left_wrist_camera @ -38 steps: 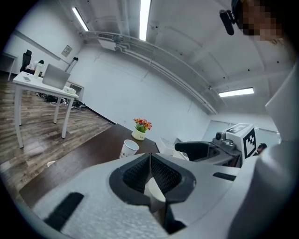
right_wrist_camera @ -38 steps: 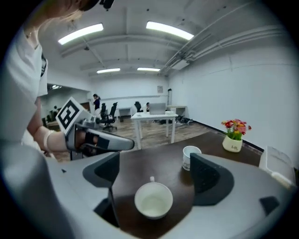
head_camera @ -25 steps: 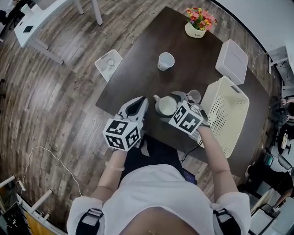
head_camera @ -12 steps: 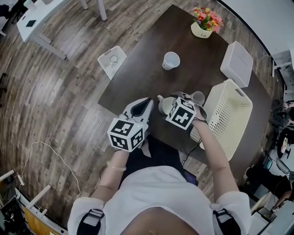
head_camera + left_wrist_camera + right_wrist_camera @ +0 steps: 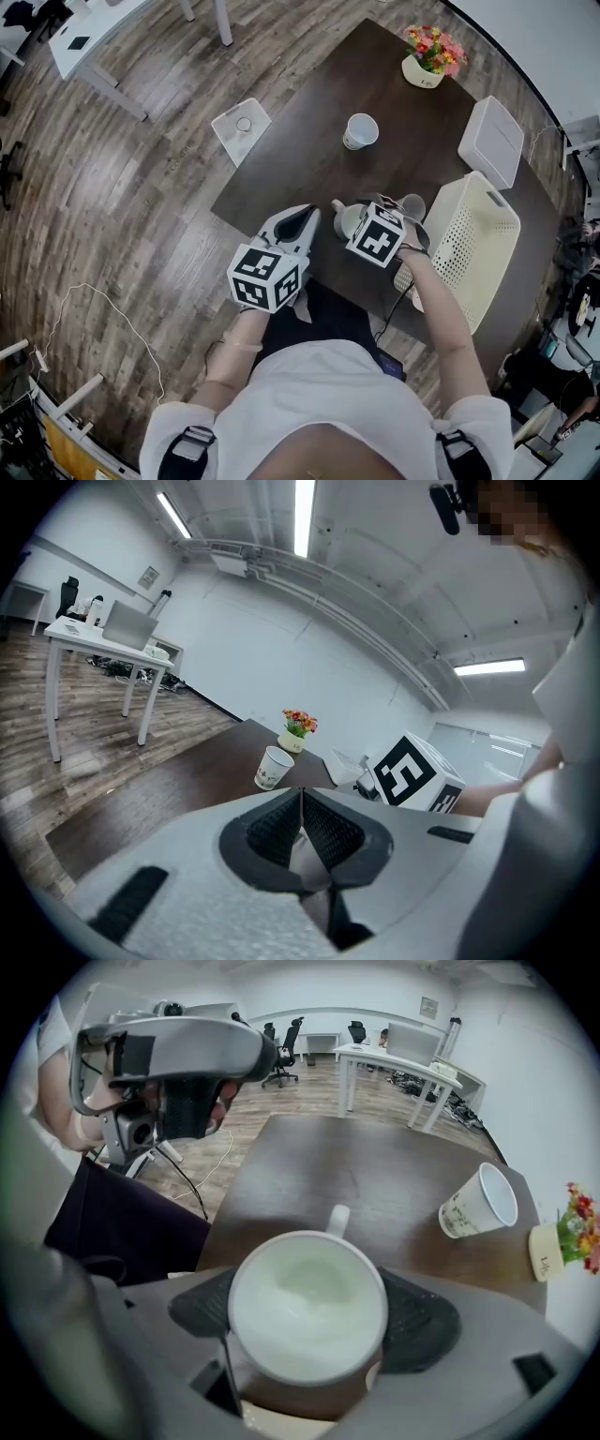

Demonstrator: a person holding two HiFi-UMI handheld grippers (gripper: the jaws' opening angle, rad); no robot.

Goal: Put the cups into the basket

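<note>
A white mug [image 5: 307, 1302] with a handle sits between the pads of my right gripper [image 5: 309, 1283], which is shut on it near the table's front edge. From the head view the mug [image 5: 347, 221] is partly under the right gripper [image 5: 364, 212] and its marker cube. A paper cup [image 5: 361, 131] stands upright farther back on the dark table [image 5: 309, 150]; the same paper cup [image 5: 480, 1201] also shows from the right gripper. A greyish cup [image 5: 412, 203] stands just right of that gripper, beside the cream basket [image 5: 469, 246]. My left gripper [image 5: 302, 217] is shut and holds nothing, left of the mug.
A white box [image 5: 495, 141] lies behind the basket. A flower pot [image 5: 429, 58] stands at the table's far corner. A small white stand [image 5: 242, 127] and a white desk [image 5: 94, 47] are on the wood floor to the left. The person's body is against the table's front edge.
My right gripper has moved forward over the white mug, so its cube now hides part of it. The left gripper has barely shifted.
</note>
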